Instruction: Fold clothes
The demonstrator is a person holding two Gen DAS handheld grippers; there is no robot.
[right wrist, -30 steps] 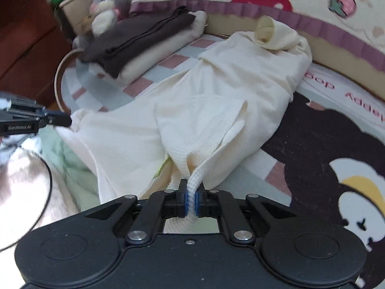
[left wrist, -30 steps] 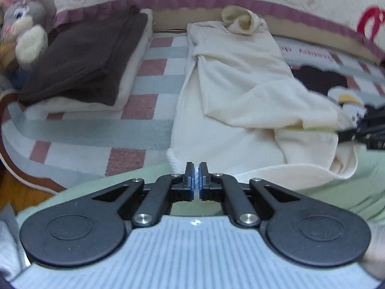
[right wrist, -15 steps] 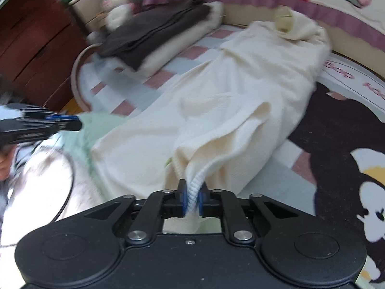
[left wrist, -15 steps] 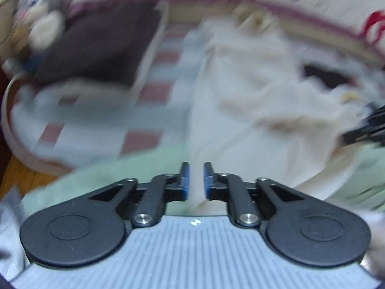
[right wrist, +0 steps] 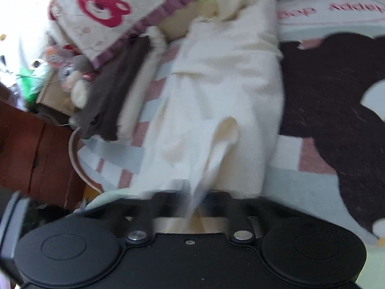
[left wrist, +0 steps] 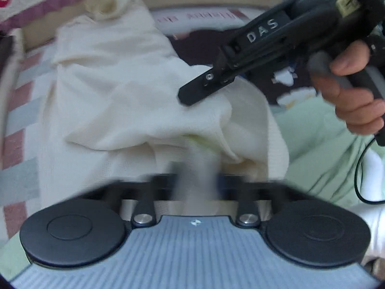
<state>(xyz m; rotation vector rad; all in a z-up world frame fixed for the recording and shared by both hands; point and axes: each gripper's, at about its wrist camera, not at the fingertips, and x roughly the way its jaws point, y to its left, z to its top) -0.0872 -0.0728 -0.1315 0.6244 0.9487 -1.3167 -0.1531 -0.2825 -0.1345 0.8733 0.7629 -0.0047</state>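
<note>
The right tongs (left wrist: 185, 97) carry white lettering "DAS" on their black body. The patterned bed cover (right wrist: 336, 77) shows mirrored pink text, unreadable. The cream waffle-knit garment (right wrist: 228, 77) lies lengthwise on it. Left tongs (left wrist: 195, 180) are closed, blurred, cloth at their tips. Right tongs are clamped on a cream fabric strip (right wrist: 211, 159).

Black right gripper (left wrist: 185, 101) lettered DAS, silver screws, black cable (left wrist: 358, 180)

We see a cartoon-print bed cover (right wrist: 336, 110), bear-print pillow (right wrist: 101, 7) at eleven o'clock, dark wooden cabinet (right wrist: 36, 149) at nine, bright daylight.
</note>
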